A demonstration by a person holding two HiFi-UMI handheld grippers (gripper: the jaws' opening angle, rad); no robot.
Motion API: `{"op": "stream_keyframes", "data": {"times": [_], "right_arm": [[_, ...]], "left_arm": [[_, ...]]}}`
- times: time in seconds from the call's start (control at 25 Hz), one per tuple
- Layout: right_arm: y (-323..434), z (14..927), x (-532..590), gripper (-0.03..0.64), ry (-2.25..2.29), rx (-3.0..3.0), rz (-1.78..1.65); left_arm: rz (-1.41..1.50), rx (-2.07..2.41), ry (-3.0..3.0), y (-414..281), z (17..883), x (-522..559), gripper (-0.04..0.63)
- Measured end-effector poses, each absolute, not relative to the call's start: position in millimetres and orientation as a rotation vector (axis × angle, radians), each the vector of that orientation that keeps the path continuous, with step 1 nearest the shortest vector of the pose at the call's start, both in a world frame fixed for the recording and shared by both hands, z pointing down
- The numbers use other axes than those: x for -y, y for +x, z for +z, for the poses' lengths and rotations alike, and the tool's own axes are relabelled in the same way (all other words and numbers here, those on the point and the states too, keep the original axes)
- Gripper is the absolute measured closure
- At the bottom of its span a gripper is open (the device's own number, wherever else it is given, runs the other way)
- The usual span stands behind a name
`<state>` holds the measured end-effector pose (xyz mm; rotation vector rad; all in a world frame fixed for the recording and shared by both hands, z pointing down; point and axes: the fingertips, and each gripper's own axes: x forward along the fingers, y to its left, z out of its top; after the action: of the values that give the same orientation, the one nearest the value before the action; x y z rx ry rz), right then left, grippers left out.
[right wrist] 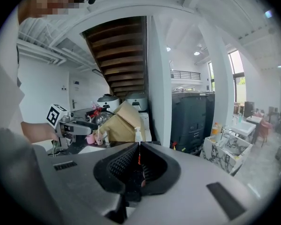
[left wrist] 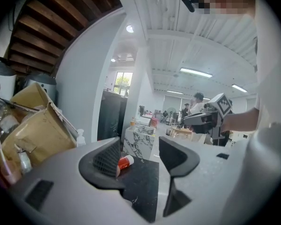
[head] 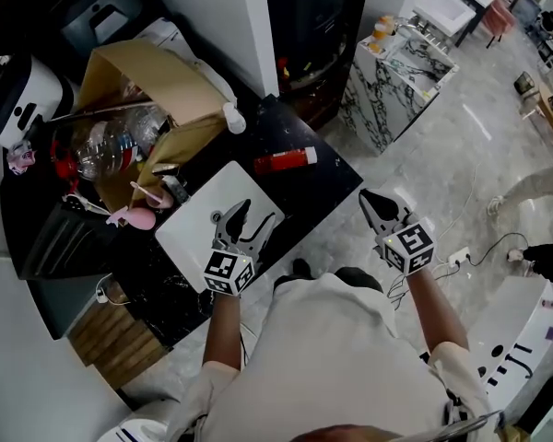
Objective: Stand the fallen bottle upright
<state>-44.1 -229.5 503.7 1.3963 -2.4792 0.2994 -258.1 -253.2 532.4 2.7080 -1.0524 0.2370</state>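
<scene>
Nearest the person, the left gripper [head: 258, 212] hangs over a white board [head: 195, 221] that lies on the black table [head: 343, 180]. Its jaws stand well apart with nothing between the pads. The right gripper [head: 369, 199] is off the table's near corner, over the floor. Its jaws are pressed together at the tips and hold nothing.

Next out is the bottle [head: 284, 161], a red body with a white cap. It lies on its side on bare tabletop just past the board's far corner. In the head view its long axis runs almost from 9 to 3 o'clock, with the cap at the 3 o'clock end. From the left gripper's fingertips it lies at about 1 o'clock, near but not touching. From the right gripper it lies at about 10 o'clock and farther off. The left gripper view shows it low between the open jaws, partly behind the left pad, so that gripper already roughly lines up with it.

I judge the left hand better placed for the reach, since it is nearer and already open. The bottle lies roughly across its line of approach, which suits a grip around the body.

Farther back, at 11 o'clock, stand a cardboard box [head: 129, 72] and a white spray bottle [head: 232, 118], well clear of the bottle.
</scene>
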Motion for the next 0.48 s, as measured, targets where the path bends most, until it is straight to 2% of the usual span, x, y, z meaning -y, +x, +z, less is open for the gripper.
{"op": "stream_keyframes", "data": {"times": [0.48], "right_arm": [[-29, 516, 261, 0.586, 1.327, 2.500, 0.347]], "left_arm": [[0.280, 1.069, 2.670, -237, 540, 274, 0.333]]}}
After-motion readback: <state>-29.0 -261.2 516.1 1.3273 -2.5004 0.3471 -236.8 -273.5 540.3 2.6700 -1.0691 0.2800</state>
